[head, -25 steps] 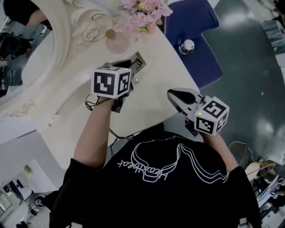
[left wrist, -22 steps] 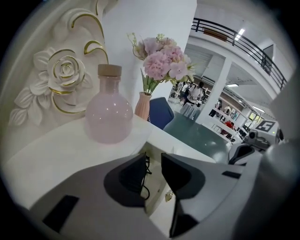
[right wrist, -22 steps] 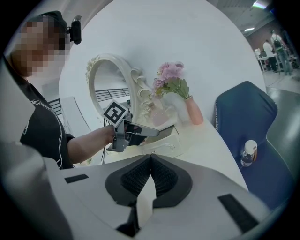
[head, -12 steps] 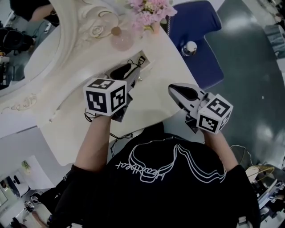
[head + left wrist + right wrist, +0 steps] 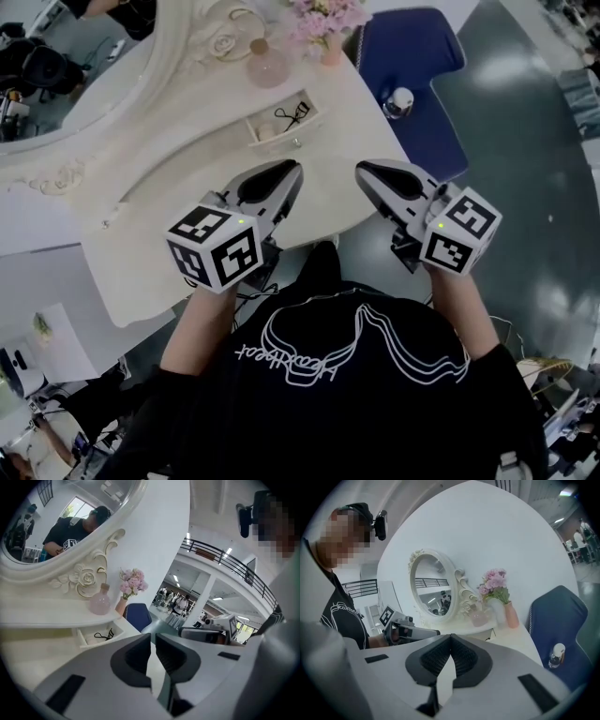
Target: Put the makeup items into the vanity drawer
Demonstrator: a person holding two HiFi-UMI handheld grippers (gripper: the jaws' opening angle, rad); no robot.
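Evidently the eyelash curler [image 5: 292, 113] is lying inside the small vanity drawer [image 5: 281, 136], which is standing pulled out of the white vanity top [image 5: 169, 187] below the pink perfume bottle [image 5: 267, 67], so at least this makeup item is sitting where the task wants it. A pale thing is lying beside it in the drawer, too small to name. The left gripper [image 5: 287, 172] is hanging above the near part of the top, well apart from the drawer, and its jaws have just been closing. They are showing only a narrow gap with nothing between them, which suits a tool that is carrying nothing. The right gripper [image 5: 364, 171] is hovering beside it near the table's front edge, its jaws pressing fully together on nothing, seemingly held clear because it is playing no part at the drawer. No other loose makeup is showing on the top, so the job is probably nearing its end, with pushing the drawer shut possibly remaining. A small bottle [image 5: 400, 98] is resting on the blue chair [image 5: 412, 47], apart from all this.
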